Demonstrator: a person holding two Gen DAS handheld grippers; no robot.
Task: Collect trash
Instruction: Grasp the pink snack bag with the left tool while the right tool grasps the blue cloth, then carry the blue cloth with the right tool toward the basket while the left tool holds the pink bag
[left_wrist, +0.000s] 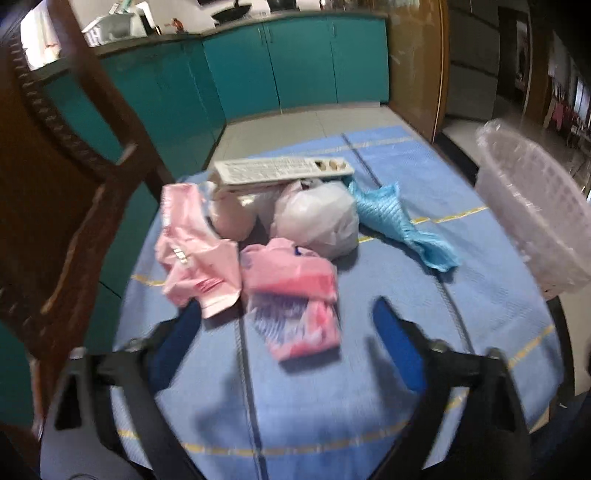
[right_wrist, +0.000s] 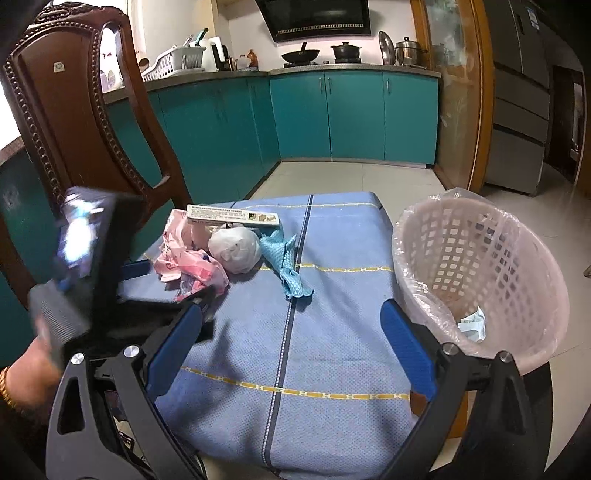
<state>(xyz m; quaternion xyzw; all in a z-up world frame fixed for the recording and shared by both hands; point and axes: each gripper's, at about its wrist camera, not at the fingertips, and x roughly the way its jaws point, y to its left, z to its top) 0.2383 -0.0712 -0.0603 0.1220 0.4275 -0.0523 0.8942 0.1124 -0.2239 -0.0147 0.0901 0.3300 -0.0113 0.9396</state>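
A heap of trash lies on the blue cloth-covered table (left_wrist: 424, 295): two pink wrappers (left_wrist: 291, 295) (left_wrist: 192, 254), a tied white plastic bag (left_wrist: 317, 218), a crumpled blue bag (left_wrist: 399, 221) and a flat white box (left_wrist: 284, 170). My left gripper (left_wrist: 288, 325) is open, its blue fingers on either side of the near pink wrapper, just short of it. My right gripper (right_wrist: 295, 314) is open and empty over the middle of the table. A pink lined basket (right_wrist: 480, 273) stands at the right edge with a scrap of paper (right_wrist: 471, 325) inside. The heap also shows in the right wrist view (right_wrist: 207, 269).
A carved wooden chair (right_wrist: 74, 110) stands at the table's left. Teal kitchen cabinets (right_wrist: 332, 114) run along the back with pots and a dish rack on top. The left gripper's body (right_wrist: 81, 258) is at the left in the right wrist view. A fridge (right_wrist: 517, 110) stands at right.
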